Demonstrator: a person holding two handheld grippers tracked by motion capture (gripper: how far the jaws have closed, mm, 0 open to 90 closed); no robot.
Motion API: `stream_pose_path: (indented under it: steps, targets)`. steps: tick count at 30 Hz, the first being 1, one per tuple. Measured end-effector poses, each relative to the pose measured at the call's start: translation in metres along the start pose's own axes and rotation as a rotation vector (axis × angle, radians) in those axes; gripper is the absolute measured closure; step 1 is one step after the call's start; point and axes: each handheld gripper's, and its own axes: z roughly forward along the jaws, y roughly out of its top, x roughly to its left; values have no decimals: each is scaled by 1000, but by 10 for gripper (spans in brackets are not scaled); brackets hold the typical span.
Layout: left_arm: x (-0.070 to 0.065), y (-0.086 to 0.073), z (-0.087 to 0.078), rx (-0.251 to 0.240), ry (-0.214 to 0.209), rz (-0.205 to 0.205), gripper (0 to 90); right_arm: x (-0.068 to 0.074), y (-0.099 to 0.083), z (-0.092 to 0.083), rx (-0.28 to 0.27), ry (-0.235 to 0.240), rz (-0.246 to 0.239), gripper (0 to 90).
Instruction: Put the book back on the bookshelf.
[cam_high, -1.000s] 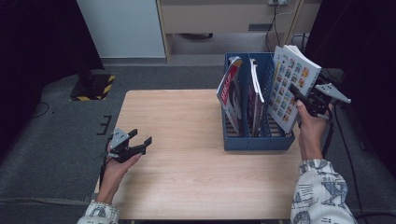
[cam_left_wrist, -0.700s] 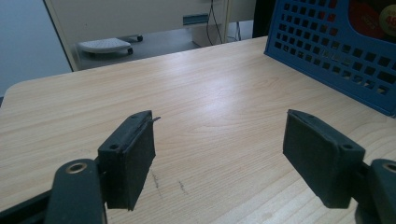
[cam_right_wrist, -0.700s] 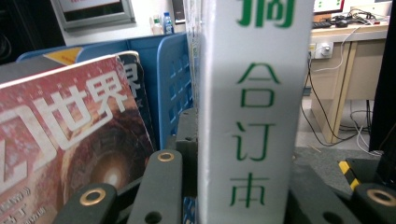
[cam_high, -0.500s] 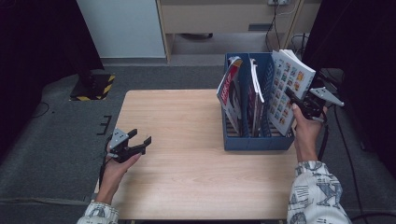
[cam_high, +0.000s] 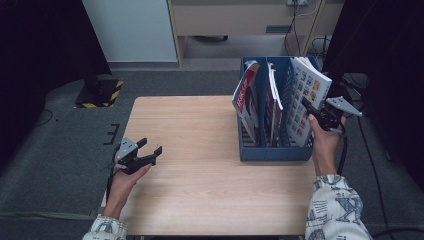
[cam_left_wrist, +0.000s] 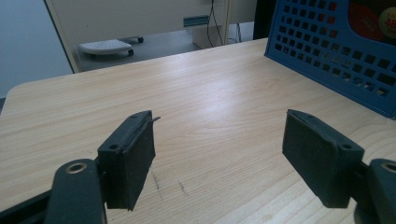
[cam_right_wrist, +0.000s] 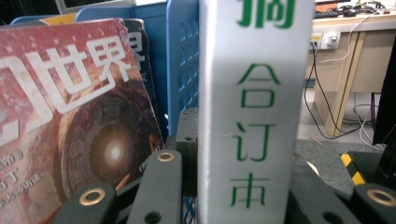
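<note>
book upright | top leans right | right gripper clamps spine

soft even light, dark room edges, close spine slightly blurred.

white book tipped more upright, lowered further into blue rack, right gripper shifted slightly leftward

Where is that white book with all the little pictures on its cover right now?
In the high view the white book stands tilted in the rightmost slot of the blue file rack, at the table's right side, pinched by the right gripper.
</note>
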Motion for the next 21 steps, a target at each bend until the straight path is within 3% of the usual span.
stream_pose_path:
  steps: [6,16,21]
  targets:
    - [0,0,0,-1,-1,2,248,1,-12,0,23,1,3,741]
    - [0,2,-2,-7,2,2,248,5,-13,-3,33,-2,-12,739]
    - [0,3,-4,-14,4,4,249,5,-12,-7,66,-9,-32,738]
